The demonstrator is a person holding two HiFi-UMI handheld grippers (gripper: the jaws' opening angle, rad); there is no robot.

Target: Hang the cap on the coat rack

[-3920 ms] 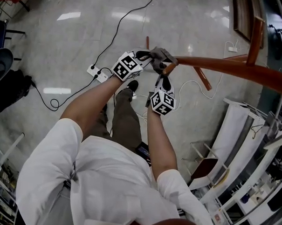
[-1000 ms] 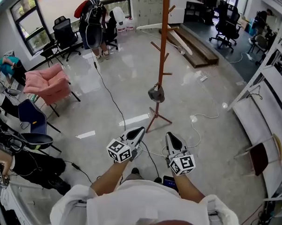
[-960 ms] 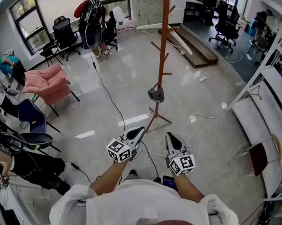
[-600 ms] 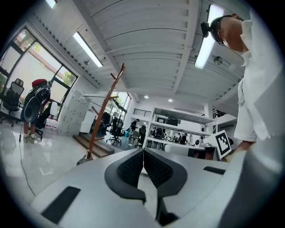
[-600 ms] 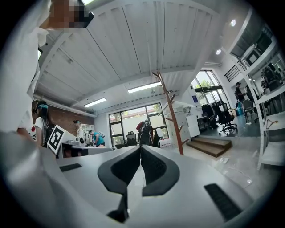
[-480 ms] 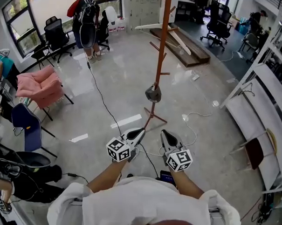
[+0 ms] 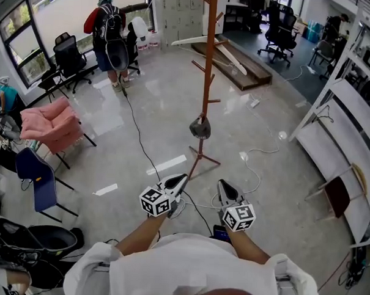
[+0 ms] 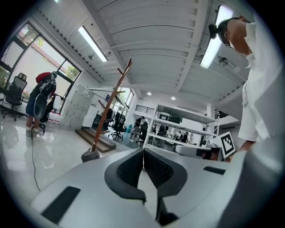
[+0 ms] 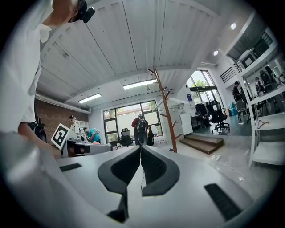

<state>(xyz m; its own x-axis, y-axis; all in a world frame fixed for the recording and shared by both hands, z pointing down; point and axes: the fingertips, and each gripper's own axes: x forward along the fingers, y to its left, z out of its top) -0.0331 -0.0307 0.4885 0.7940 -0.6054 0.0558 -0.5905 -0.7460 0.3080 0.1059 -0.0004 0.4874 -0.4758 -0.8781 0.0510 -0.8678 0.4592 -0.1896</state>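
Note:
A grey cap (image 7: 200, 128) hangs on a low peg of the brown wooden coat rack (image 7: 207, 65), which stands on the shiny floor ahead of me. The cap (image 8: 90, 156) also shows at the foot of the rack (image 8: 110, 108) in the left gripper view. In the right gripper view only the rack (image 9: 165, 110) shows. My left gripper (image 7: 182, 178) and right gripper (image 7: 223, 186) are held close to my body, well back from the rack. Both are shut with nothing between their jaws.
A person with a backpack (image 7: 107, 33) stands at the back left near office chairs (image 7: 68, 54). A pink armchair (image 7: 49, 121) and a blue chair (image 7: 36, 180) sit on the left. White shelving (image 7: 347, 139) lines the right. A black cable (image 7: 139, 142) runs across the floor.
Since the earliest frame both grippers have let go of the cap and drawn far back from the rack. Over the last second the view shifted slightly and the grippers stayed shut.

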